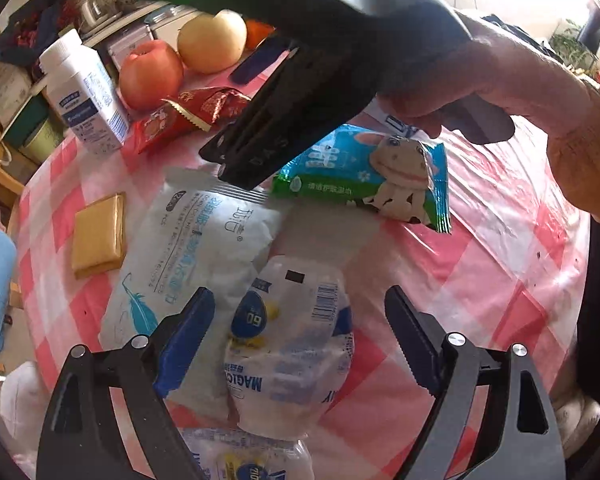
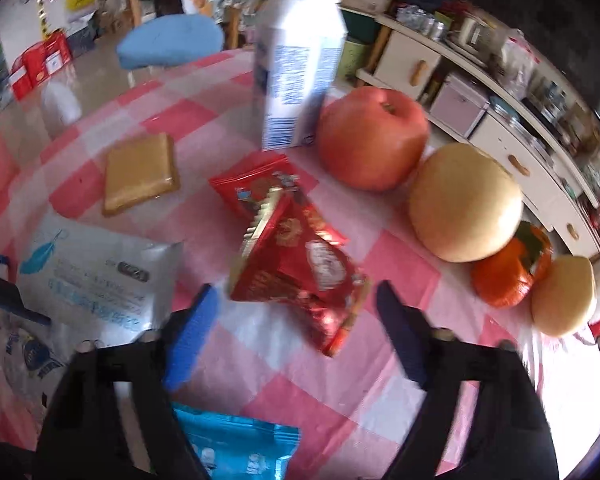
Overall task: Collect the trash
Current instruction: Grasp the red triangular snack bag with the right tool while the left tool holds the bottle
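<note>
The left gripper [image 1: 300, 336] hangs wide open over a clear crumpled plastic bag [image 1: 296, 344] on the pink checked tablecloth [image 1: 480, 264], its pads apart from it. The right gripper [image 2: 296, 332] is open too, holding nothing, just above a red foil snack wrapper [image 2: 296, 256]. Beyond the wrapper stand a white milk carton [image 2: 296, 76] and a red apple [image 2: 374, 138].
</note>
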Tool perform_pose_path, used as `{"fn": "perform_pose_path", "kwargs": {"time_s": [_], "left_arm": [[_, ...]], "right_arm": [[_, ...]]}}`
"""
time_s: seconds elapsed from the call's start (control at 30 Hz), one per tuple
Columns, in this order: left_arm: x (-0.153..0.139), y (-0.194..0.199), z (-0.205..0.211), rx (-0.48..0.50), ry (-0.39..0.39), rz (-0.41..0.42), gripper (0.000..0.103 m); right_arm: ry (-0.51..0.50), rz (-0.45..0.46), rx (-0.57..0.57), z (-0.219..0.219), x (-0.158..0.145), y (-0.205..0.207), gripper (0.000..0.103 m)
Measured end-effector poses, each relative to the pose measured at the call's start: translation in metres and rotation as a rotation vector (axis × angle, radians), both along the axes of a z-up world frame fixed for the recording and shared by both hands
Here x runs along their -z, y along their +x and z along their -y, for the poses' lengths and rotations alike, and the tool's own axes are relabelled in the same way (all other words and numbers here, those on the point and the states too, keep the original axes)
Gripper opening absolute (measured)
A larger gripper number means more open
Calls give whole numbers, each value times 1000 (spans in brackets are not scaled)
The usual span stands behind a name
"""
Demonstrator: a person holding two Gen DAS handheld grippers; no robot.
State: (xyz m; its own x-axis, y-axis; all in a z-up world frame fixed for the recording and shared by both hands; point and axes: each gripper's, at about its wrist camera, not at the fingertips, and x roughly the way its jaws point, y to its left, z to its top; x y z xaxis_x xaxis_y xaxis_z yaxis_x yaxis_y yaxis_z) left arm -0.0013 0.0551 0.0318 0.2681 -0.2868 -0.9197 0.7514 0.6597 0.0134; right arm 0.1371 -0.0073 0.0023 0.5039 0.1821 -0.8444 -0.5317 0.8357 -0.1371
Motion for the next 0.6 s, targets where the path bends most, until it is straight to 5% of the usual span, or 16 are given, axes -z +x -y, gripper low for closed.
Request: {"fn": "perform_pose_path", "kwargs": {"time_s": [0.07, 0.13, 0.23, 0.6], "left_arm": [[-1, -2, -1, -7, -8, 2, 79], [-4, -4, -4, -34, -12, 13, 68], [-6, -1, -10, -80, -37, 9, 56], [-12, -18, -14, -143, -62, 11, 56]], "right_arm": [[17, 0, 7, 0, 1, -2, 57], [28, 9, 26, 3, 1, -5, 31], [61, 1, 39, 8, 0, -11, 31], [208, 50, 155, 41, -14, -62, 29]]}}
